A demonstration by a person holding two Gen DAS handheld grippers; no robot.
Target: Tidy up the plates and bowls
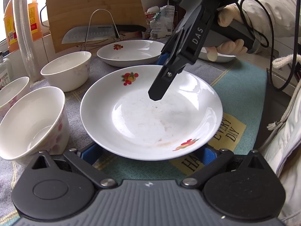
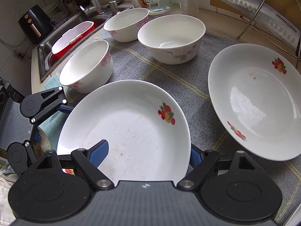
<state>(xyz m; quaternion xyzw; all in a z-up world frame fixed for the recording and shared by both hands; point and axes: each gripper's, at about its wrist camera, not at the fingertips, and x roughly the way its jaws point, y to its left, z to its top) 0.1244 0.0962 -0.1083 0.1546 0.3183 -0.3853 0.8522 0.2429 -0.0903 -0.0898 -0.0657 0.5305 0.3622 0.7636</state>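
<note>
straddling one fruit-print plate from both sides

sitting on the grey checked mat [image 2: 169, 79], the near plate [image 1: 150, 113] has both tools at its rim. the left gripper [image 1: 150, 153] stands wide, its blue pads under the near edge; whether they touch, i cannot tell. the right gripper [image 2: 148, 153] has one pad over the plate's inner face and one outside the rim, with a gap showing. a second plate [image 2: 259, 101] lies right, three bowls [image 2: 171, 39] far left.

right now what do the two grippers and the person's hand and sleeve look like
Both grippers, left gripper and right gripper, are black with blue ribbed pads and grey ribbed bodies. The right one reads DAS, with a black cable. The hand wears a pale glove, the sleeve is off-white.
</note>
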